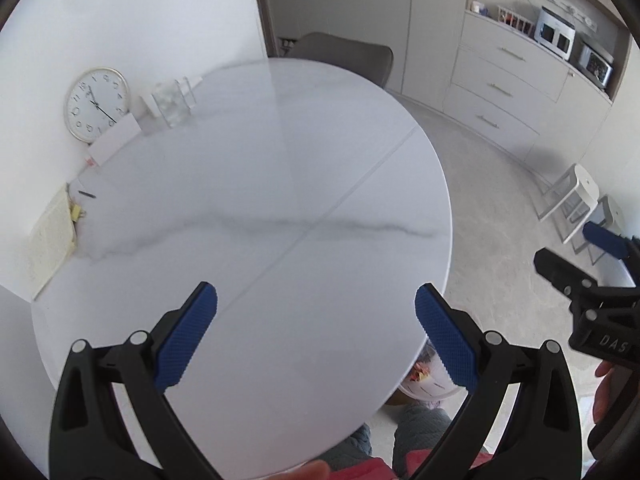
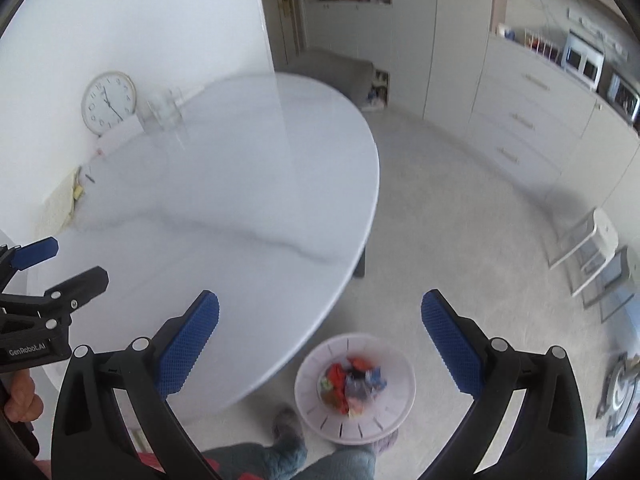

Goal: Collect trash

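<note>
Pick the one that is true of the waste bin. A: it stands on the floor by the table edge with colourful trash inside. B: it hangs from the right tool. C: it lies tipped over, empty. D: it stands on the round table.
A: in the right wrist view the white bin stands upright on the floor beside the table, with colourful trash inside.

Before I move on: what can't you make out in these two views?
- Trash bin: left wrist view, mostly hidden behind the table edge and left claw.
- Bin contents: right wrist view, motion-blurred; items unidentifiable.
- Small dark object by the wall: too small to identify.
- Glass container: blurred; contents unclear.
</note>
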A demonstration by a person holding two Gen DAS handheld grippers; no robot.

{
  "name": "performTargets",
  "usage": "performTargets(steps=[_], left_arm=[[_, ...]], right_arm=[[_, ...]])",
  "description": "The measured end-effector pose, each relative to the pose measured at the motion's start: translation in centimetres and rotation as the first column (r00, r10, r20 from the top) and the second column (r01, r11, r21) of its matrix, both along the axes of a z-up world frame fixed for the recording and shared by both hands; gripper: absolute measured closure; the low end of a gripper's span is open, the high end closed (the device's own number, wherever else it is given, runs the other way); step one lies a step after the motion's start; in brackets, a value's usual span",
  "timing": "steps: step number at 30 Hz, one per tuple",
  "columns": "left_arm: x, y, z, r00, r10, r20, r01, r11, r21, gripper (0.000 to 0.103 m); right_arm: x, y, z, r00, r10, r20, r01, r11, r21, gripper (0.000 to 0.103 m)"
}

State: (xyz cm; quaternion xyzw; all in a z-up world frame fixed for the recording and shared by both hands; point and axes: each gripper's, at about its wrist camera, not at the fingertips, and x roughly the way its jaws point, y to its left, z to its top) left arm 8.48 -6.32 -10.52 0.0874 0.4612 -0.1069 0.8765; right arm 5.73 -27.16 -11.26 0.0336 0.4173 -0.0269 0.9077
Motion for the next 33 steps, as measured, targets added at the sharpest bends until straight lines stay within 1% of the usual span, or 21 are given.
performTargets(steps=[2, 4, 9, 12, 15, 17, 18, 20, 22, 28, 33], left_arm=[[0.0, 1.0, 1.8, 0.999, 0.037, 0.041, -0.037, 0.999, 0.005, 0.008], [0.1, 2.0, 3.7, 0.993, 0.076, 0.088, -0.077, 0.997, 0.01, 0.008], [0.4, 4.4, 8.0, 0.972, 0.14, 0.19, -0.141, 0.99, -0.008, 0.008], [0.7, 5.1, 9.9, 0.959, 0.166, 0.231, -0.166, 0.986, -0.02, 0.008], [0.7, 5.5, 10.7, 0.948, 0.197, 0.249, -0.198, 0.98, -0.02, 0.008], [0.7, 5.7, 10.7, 0.946, 0.217, 0.24, -0.216, 0.976, -0.031, 0.008], [0.7, 5.9, 10.5, 0.947, 0.226, 0.227, -0.221, 0.974, -0.048, 0.008], [1.0, 6.2, 10.2, 0.952, 0.227, 0.207, -0.218, 0.974, -0.063, 0.008], [1.0, 6.2, 9.7, 0.955, 0.223, 0.197, -0.215, 0.975, -0.063, 0.008], [1.0, 6.2, 9.5, 0.947, 0.229, 0.227, -0.225, 0.973, -0.046, 0.008], [1.1, 6.4, 9.5, 0.948, 0.23, 0.219, -0.223, 0.973, -0.058, 0.008]], right_arm=[[0.3, 0.6, 2.4, 0.998, 0.015, 0.06, -0.015, 1.0, 0.003, 0.002], [0.7, 1.1, 4.1, 0.995, 0.035, 0.093, -0.036, 0.999, 0.01, 0.002], [1.4, 2.6, 9.1, 0.979, 0.073, 0.193, -0.07, 0.997, -0.023, 0.002], [1.6, 3.3, 11.2, 0.968, 0.089, 0.234, -0.083, 0.996, -0.035, 0.002], [1.9, 3.5, 11.8, 0.965, 0.086, 0.246, -0.08, 0.996, -0.035, 0.002], [2.0, 4.0, 11.7, 0.967, 0.09, 0.238, -0.086, 0.996, -0.027, 0.002], [2.1, 4.3, 11.4, 0.969, 0.09, 0.229, -0.086, 0.996, -0.028, 0.002], [2.1, 4.6, 10.9, 0.973, 0.089, 0.215, -0.085, 0.996, -0.028, 0.002], [2.0, 5.1, 10.6, 0.975, 0.092, 0.201, -0.089, 0.996, -0.02, 0.002], [1.4, 5.6, 9.9, 0.978, 0.089, 0.189, -0.083, 0.996, -0.037, 0.002], [1.3, 5.5, 10.0, 0.978, 0.081, 0.191, -0.077, 0.997, -0.026, 0.002]])
